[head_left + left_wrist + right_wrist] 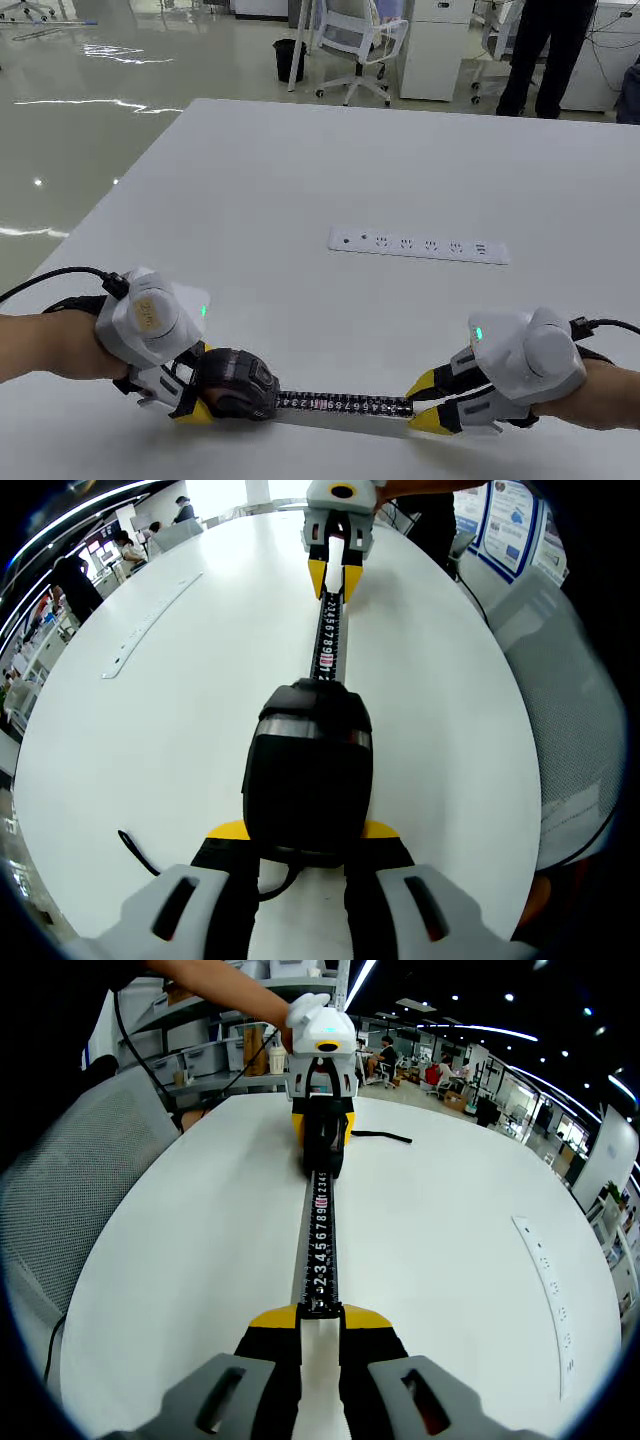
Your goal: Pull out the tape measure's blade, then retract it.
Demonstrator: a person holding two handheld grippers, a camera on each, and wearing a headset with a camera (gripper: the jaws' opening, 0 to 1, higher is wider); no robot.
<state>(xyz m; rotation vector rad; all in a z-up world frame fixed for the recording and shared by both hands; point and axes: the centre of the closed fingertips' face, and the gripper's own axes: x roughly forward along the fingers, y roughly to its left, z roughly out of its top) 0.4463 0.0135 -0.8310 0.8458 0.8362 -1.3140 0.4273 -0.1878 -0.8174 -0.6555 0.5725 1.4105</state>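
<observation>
- Fingers (228, 831) of the left gripper (205, 388) were clamped on both sides of the tape measure (305, 770), which rested on the white surface (300, 180) near its front edge.
- The right gripper (320, 1318) had its fingers (275, 1320) pinched on the tip of the blade (320, 1230), which lay flat along the surface between the two grippers.
- Only a short run of numbers was showing, so the pull looked partly done. The step in hand seemed to be drawing the blade out further.
- To do that well, the right gripper would travel straight away from the tape measure, in line with its slot and low over the surface, so the blade neither twisted nor buckled.
- The left grip would need to be firm and square, or the tape measure might slide or swing after the blade.
- The hold on the tip looked slight, so an even, unhurried pull seemed safer than a jerk. A slip would probably let the blade snap home.
- For the return, walking the tip back under control seemed wiser than releasing it.
- The power strip (418, 245) lay well apart, out of the blade's line.
</observation>
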